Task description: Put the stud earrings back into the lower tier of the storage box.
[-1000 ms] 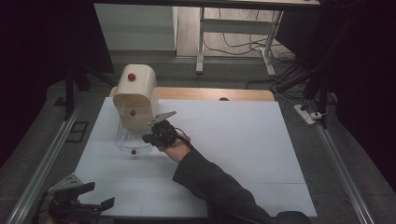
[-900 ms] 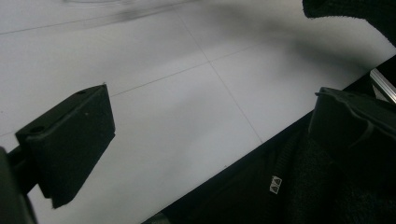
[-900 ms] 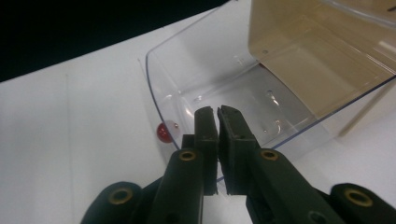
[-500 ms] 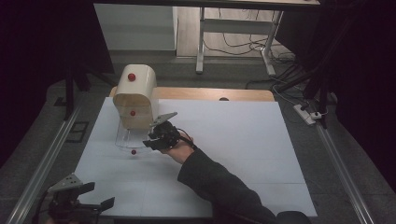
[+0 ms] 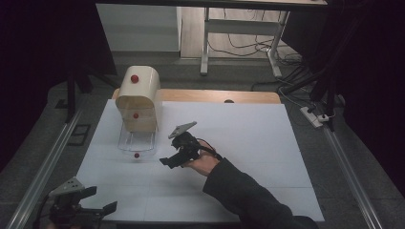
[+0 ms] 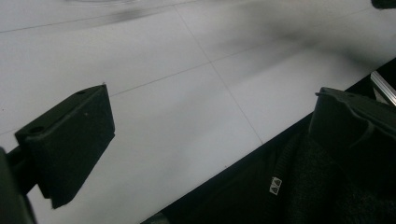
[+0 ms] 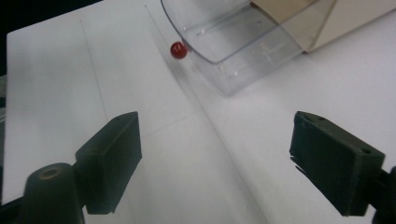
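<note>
Clear plastic drawer (image 7: 233,44) with a round red knob (image 7: 178,50) is sticking out of the cream box (image 5: 138,98) on the white table (image 5: 248,138). Right tongs (image 7: 231,161) are hanging wide open just in front and holding nothing; left tongs (image 5: 81,210), also wide, are waiting at the near edge. If they are pushing crooked, the drawer might be jamming, I think.

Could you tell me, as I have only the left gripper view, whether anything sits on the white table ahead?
Observer: Yes, a cream wooden cabinet with a clear plastic drawer pulled out.
Operator: Thank you. What is on the drawer front?
Observer: A small red round knob.
Operator: Is the right gripper holding it?
Observer: No, the right gripper is open, short of the knob.
</note>
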